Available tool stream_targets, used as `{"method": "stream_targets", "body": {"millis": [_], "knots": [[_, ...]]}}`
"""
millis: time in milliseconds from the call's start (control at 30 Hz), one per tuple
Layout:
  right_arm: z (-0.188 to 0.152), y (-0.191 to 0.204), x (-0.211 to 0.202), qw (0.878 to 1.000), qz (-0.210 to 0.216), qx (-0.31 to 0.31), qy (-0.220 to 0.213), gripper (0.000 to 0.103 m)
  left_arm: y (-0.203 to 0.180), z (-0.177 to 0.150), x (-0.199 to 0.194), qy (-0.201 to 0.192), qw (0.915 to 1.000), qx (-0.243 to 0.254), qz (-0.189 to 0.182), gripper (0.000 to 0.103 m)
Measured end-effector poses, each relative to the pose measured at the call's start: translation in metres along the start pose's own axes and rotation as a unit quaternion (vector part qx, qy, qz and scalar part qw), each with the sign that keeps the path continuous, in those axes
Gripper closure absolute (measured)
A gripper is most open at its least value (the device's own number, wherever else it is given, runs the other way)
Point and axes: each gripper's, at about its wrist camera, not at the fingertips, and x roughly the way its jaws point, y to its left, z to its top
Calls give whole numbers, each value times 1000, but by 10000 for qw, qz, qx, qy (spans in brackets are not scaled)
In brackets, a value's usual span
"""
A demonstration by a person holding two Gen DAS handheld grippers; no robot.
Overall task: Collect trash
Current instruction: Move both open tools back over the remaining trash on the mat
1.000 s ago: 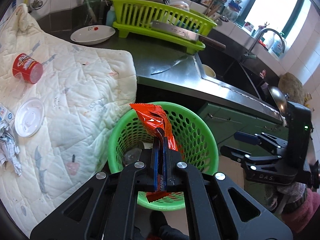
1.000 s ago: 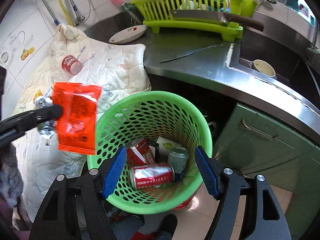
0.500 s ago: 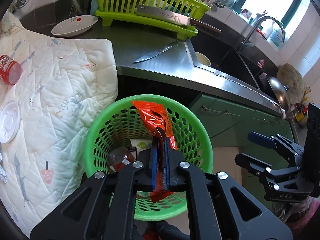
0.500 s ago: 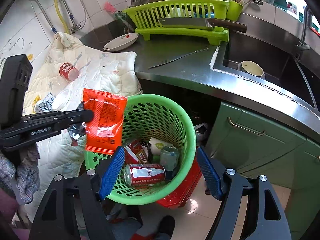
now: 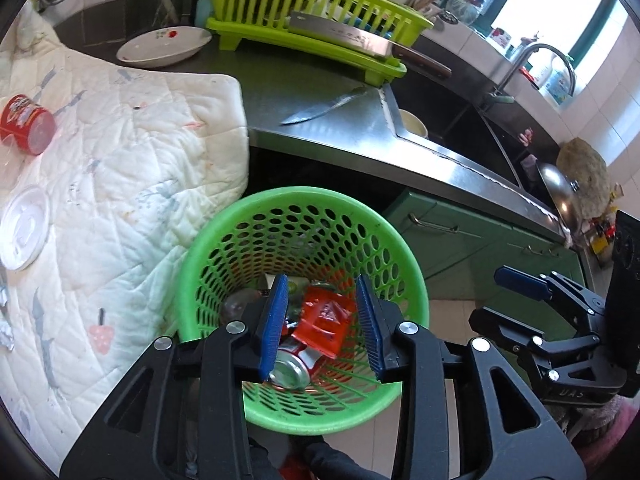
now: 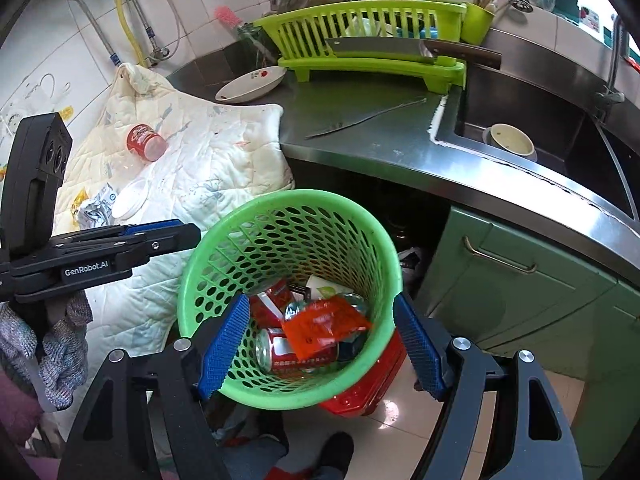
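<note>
The orange-red snack wrapper [image 5: 325,320] [image 6: 326,322] lies loose in the green perforated basket [image 5: 304,197] [image 6: 288,200], on top of soda cans. My left gripper [image 5: 321,300] [image 6: 176,234] hangs over the basket's near side; its jaws are opening and nothing is between the blue pads. My right gripper [image 6: 320,312] [image 5: 520,286] stands open beside and above the basket, touching nothing. On the white quilt [image 5: 132,168] remain a red can [image 5: 26,124] [image 6: 144,142], a white lid [image 5: 22,232] [image 6: 130,200] and crumpled foil wrappers [image 6: 94,210].
The steel counter [image 5: 344,132] carries a knife [image 5: 320,108], a plate [image 5: 164,46] and a lime dish rack [image 5: 312,20] with a cleaver. A sink [image 6: 520,120] holding a bowl is at right, green cabinets [image 6: 520,280] below. A red basket [image 6: 368,384] sits under the green one.
My left gripper moved over the basket and its jaws opened. The orange-red wrapper left the pads and dropped among the cans. The right gripper stayed put.
</note>
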Motion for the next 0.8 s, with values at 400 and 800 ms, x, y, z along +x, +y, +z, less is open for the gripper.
{"method": "stream_targets", "body": {"millis": [400, 800], "knots": [[21, 40, 16, 9986, 297, -436, 56, 31, 49, -8, -49, -443, 9964, -366, 621, 68], [42, 102, 41, 9921, 718, -1018, 155, 31, 138, -21, -102, -889, 9766, -1304, 1463, 67]]}}
